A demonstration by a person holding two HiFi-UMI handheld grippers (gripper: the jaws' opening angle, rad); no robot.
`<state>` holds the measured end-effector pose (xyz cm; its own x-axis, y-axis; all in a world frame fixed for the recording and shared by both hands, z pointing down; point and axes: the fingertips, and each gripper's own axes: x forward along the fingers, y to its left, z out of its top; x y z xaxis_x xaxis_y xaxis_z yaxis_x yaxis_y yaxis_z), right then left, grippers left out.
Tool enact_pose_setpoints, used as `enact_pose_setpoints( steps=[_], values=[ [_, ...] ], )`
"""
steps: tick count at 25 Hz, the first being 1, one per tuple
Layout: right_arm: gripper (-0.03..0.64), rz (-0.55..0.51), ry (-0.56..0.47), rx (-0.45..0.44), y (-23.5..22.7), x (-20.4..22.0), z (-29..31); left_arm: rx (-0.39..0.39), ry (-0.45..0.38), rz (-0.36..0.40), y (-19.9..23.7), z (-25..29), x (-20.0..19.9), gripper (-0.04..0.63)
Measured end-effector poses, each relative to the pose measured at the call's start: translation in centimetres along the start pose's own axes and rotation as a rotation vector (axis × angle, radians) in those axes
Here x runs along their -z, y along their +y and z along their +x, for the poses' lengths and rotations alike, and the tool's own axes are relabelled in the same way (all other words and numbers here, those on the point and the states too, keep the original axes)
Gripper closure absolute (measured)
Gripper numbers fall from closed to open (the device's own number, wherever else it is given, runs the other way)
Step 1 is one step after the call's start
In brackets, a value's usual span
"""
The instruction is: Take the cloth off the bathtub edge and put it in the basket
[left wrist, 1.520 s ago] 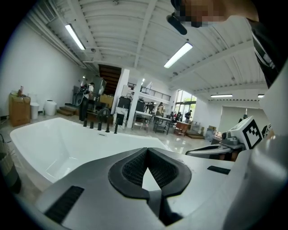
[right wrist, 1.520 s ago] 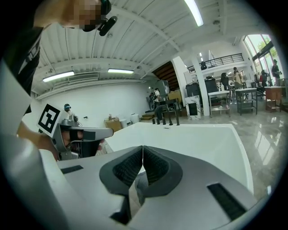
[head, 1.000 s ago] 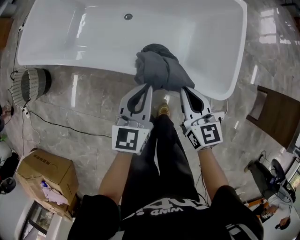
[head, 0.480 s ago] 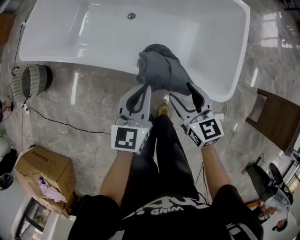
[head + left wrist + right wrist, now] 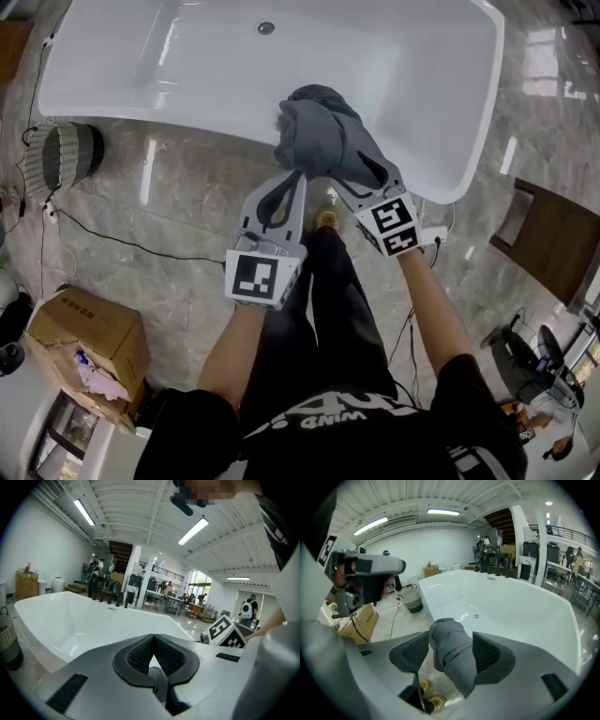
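Right tongs [image 5: 451, 649], a second ago below the rim, now clamp the bunched cloth [image 5: 323, 131] mid-frame, left tongs [image 5: 151, 657] pinch a fold; cloth lies on the bathtub edge [image 5: 187, 131], basket [image 5: 61, 164] at left, so lift-off looks due.

- right gripper [image 5: 451, 654]: lower centre; dark ribbed pads [image 5: 415, 654] set against either side of the cloth.
- cloth [image 5: 449, 641]: grey, bunched roll, rising between the pads.
- bathtub [image 5: 515, 606]: white, centre to right; drain visible.
- basket [image 5: 412, 599]: woven, on the floor, left of centre, beside the tub.
- cardboard box [image 5: 360, 620]: left edge.
- left gripper [image 5: 393, 566]: upper left, grey, side-on.
- shoes [image 5: 427, 693]: tan pair, bottom centre.
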<state>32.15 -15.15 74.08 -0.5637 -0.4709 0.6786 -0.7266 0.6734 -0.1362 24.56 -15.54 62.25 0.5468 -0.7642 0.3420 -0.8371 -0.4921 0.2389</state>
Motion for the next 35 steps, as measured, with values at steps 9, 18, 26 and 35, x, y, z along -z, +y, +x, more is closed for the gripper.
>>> enact_pose_setpoints(
  steps=[9,18,26,35],
  values=[
    [0.348,-0.241,0.245,-0.062,-0.3,4.6,6.3,0.002,0.031,-0.009,0.3,-0.2,1.5,0.584],
    [0.348,-0.286,0.371,-0.073,-1.7,6.7,10.5,0.001,0.063,-0.011,1.2,-0.7,2.9,0.583],
    [0.347,-0.285,0.413,-0.099,-1.5,7.2,11.3,0.003,0.068,-0.035,1.8,-0.8,3.1,0.584],
    [0.374,-0.395,0.409,-0.056,-1.6,7.3,8.9,0.021,0.09,-0.02,0.3,-1.6,2.8,0.584]
  ],
)
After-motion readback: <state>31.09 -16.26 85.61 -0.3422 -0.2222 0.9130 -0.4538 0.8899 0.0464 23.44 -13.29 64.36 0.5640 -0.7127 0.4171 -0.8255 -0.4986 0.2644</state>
